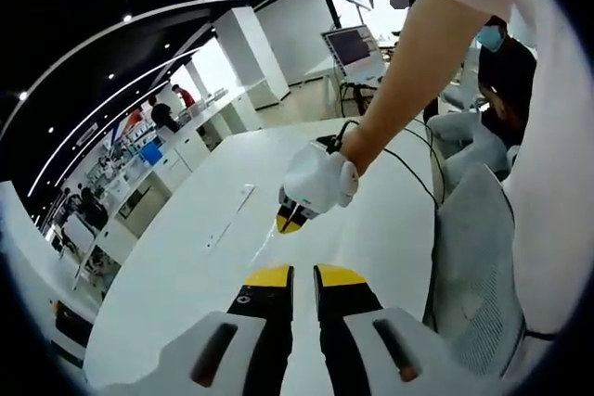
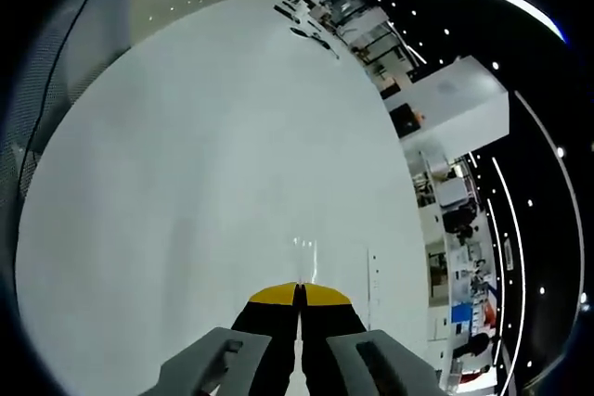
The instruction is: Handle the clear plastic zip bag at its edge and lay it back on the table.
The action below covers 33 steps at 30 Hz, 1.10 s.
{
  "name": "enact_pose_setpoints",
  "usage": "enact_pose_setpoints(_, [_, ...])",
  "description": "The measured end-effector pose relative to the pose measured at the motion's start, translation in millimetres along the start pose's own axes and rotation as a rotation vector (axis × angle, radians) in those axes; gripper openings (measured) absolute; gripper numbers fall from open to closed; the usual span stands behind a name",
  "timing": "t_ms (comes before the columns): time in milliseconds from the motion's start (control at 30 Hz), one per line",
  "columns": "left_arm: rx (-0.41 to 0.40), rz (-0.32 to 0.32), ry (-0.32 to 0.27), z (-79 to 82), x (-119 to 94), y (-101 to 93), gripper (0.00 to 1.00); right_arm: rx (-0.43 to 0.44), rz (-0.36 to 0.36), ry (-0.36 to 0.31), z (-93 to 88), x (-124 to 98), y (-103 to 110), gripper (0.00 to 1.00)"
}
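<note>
My left gripper [image 1: 303, 271] hangs above the white table [image 1: 186, 266]. Its jaws stand a narrow slit apart with nothing between them. My right gripper [image 2: 300, 287] has its jaws pressed together on the edge of the clear bag [image 2: 306, 252]. The bag appears as faint glints just ahead of the tips, low over the table. A gloved hand [image 1: 320, 181] holds the right gripper ahead of the left jaws.

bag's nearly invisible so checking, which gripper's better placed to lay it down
Right, probably. The right gripper is shut with faint glints, likely the clear bag, at its tips, low over the table; the left gripper sits farther back.
</note>
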State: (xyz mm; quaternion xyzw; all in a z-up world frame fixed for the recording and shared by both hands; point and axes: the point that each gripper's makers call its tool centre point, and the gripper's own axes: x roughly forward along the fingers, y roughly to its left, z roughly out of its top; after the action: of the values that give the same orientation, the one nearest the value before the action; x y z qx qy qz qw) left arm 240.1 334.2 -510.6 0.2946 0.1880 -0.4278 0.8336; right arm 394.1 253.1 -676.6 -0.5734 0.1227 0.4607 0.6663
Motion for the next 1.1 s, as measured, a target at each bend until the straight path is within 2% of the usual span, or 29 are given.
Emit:
enact_pose_setpoints(667, [-0.005, -0.01, 0.002, -0.8, 2.9, -3.4, 0.06, 0.051, 0.028, 0.017, -2.2, 4.3, 21.1, 0.0])
enact_pose_setpoints(1100, [-0.006, -0.013, 0.002, -1.5, 3.9, -4.0, 0.05, 0.093, 0.062, 0.043, -7.7, 6.5, 39.1, 0.04])
